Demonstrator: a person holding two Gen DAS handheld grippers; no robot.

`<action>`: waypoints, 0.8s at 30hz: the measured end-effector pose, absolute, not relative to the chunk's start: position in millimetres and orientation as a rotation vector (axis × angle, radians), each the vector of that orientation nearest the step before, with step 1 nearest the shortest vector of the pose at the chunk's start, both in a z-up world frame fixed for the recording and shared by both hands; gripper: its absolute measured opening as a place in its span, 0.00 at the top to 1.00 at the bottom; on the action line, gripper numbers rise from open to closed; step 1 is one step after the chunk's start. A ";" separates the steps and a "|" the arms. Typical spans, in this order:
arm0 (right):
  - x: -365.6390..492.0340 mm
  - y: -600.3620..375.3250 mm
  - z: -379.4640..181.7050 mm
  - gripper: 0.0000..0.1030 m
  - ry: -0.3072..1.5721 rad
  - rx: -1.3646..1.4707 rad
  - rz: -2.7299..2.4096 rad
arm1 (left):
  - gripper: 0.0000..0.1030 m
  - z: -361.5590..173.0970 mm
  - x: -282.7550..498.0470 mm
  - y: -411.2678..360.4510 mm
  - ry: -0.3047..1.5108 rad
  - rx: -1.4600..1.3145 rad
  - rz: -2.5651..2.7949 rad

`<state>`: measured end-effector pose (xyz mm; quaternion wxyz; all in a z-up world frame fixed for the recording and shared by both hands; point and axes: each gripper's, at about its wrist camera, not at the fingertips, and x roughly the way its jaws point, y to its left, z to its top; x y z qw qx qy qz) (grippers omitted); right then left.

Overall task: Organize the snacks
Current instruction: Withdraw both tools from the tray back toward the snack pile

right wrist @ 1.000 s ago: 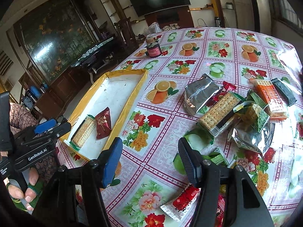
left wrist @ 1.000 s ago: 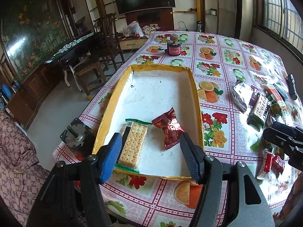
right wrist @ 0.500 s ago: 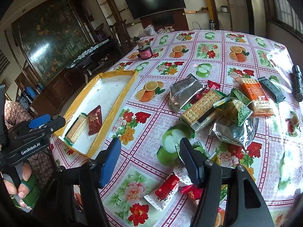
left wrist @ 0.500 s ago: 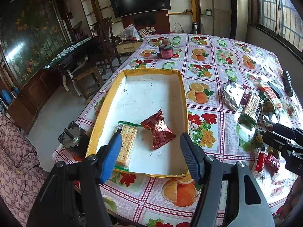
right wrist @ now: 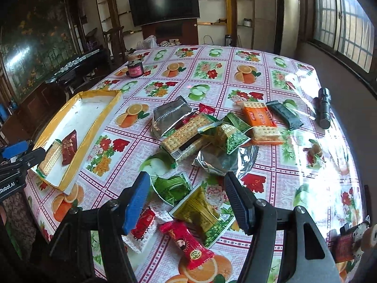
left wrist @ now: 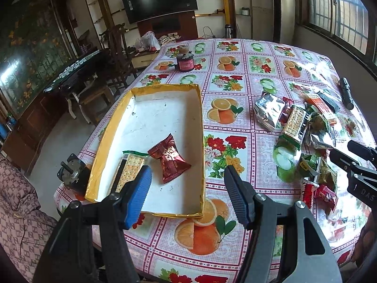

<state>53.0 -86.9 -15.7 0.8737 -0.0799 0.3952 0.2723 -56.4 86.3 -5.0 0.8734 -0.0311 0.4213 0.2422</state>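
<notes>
A yellow-rimmed white tray lies at the table's left side. In it lie a cracker pack and a dark red candy pack. My left gripper is open and empty, above the tray's near edge. A pile of snack packs lies at the table's middle right. My right gripper is open and empty, above a green pack, an olive pack and red packs near the front edge.
A dark jar stands at the far side of the table. A black flashlight lies at the right edge. A small motor sits left of the tray. Chairs stand beyond the table's left edge.
Both grippers have drawn back and up from the table, so more of it shows. The right gripper has shifted right over the near snack packs. Both jaws stay open.
</notes>
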 end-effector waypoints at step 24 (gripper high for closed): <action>54.2 -121.2 -20.2 0.31 0.844 -0.125 0.558 | 0.29 7.7 -51.6 63.2 0.821 -0.023 0.540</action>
